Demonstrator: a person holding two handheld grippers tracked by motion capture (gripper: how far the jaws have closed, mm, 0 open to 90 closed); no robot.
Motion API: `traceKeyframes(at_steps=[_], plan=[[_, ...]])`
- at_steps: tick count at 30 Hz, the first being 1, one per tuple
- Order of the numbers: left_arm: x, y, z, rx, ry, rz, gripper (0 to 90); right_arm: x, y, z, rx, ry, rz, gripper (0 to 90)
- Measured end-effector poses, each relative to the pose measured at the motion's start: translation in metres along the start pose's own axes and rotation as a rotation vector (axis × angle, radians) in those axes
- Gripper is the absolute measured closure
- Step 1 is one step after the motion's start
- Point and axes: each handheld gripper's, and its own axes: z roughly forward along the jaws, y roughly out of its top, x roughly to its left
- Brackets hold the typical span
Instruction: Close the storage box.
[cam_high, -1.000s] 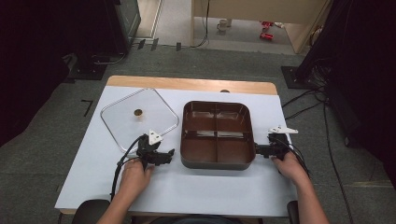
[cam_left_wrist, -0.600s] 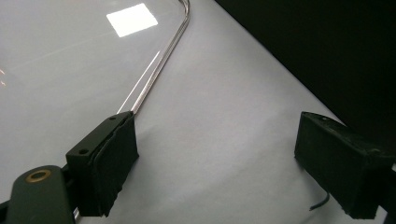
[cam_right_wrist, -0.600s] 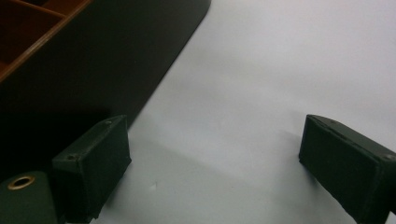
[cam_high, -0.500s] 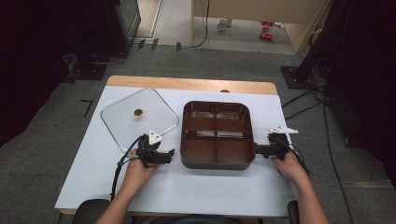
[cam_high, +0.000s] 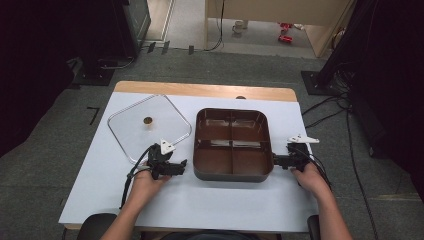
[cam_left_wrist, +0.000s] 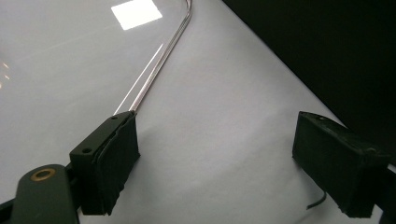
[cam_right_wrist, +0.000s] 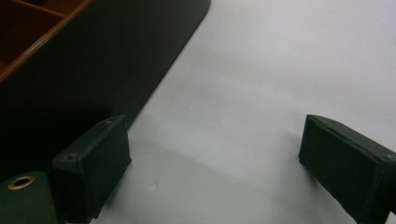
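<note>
A dark brown square tray (cam_high: 232, 172) with four compartments sits mid-table. Its dark outer wall (cam_right_wrist: 93, 65) fills the upper left of the right gripper view. A clear square glass lid (cam_high: 130, 135) with a small brown knob (cam_high: 147, 120) lies flat to the tray's left; its metal rim (cam_left_wrist: 159, 70) runs up from the left jaw in the left gripper view. My left gripper (cam_high: 181, 167) (cam_left_wrist: 224, 163) is open, low over the table between lid and tray, with nothing held. My right gripper (cam_high: 276, 161) (cam_right_wrist: 219, 168) is open and empty beside the tray's right wall.
The white table top (cam_high: 200, 210) has bare room in front of the tray and at the right. A wooden strip (cam_high: 200, 90) edges the far side. Cables (cam_high: 325, 112) and dark stands sit on the floor around the table.
</note>
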Motion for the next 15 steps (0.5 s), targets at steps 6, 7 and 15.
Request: traceKeyframes(at_steps=[6,7,15], plan=[[0.001,0.002,-0.002,0.029,-0.027,0.024,14.6,0.0,0.0,0.0,0.0,0.0,0.002,8.2],[0.002,0.002,-0.002,0.032,-0.032,0.028,14.6,0.0,0.0,0.0,0.0,0.0,0.001,8.2],[0.006,0.013,-0.007,0.088,-0.122,-0.016,24.1,0.0,0.0,0.0,0.0,0.0,0.001,8.2]])
